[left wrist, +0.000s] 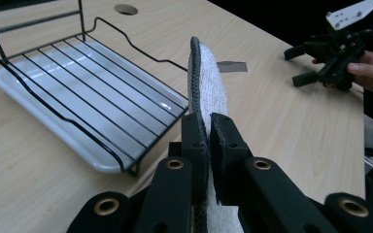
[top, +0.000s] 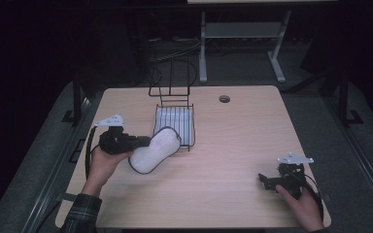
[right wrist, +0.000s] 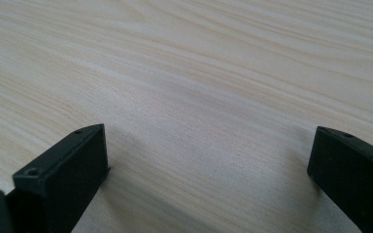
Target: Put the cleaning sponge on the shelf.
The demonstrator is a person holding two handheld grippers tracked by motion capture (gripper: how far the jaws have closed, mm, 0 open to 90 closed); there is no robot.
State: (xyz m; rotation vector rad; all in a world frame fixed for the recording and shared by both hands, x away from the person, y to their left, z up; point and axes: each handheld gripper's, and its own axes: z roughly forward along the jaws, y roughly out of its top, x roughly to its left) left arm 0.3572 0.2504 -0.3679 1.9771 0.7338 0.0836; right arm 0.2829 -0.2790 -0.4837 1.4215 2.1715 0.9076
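Observation:
A white, peanut-shaped pad with dark trim, like an insole or sleep mask (top: 154,149), is held just off the table at the left. My left gripper (top: 141,141) is shut on its near edge; the left gripper view has the pad (left wrist: 209,82) standing on edge between the closed jaws (left wrist: 208,133). Its far end reaches the corner of a black wire rack (top: 175,119) that sits on a white tray (left wrist: 43,114). My right gripper (top: 266,180) rests low at the table's right front, open, with bare wood between its jaws (right wrist: 209,160).
The rack has a tall wire back (top: 170,80) toward the far edge. A round cable hole (top: 224,99) lies at the far side of the wooden table (top: 233,145). A grey tape patch (left wrist: 233,66) lies on the wood. A metal stand (top: 243,34) is beyond the table.

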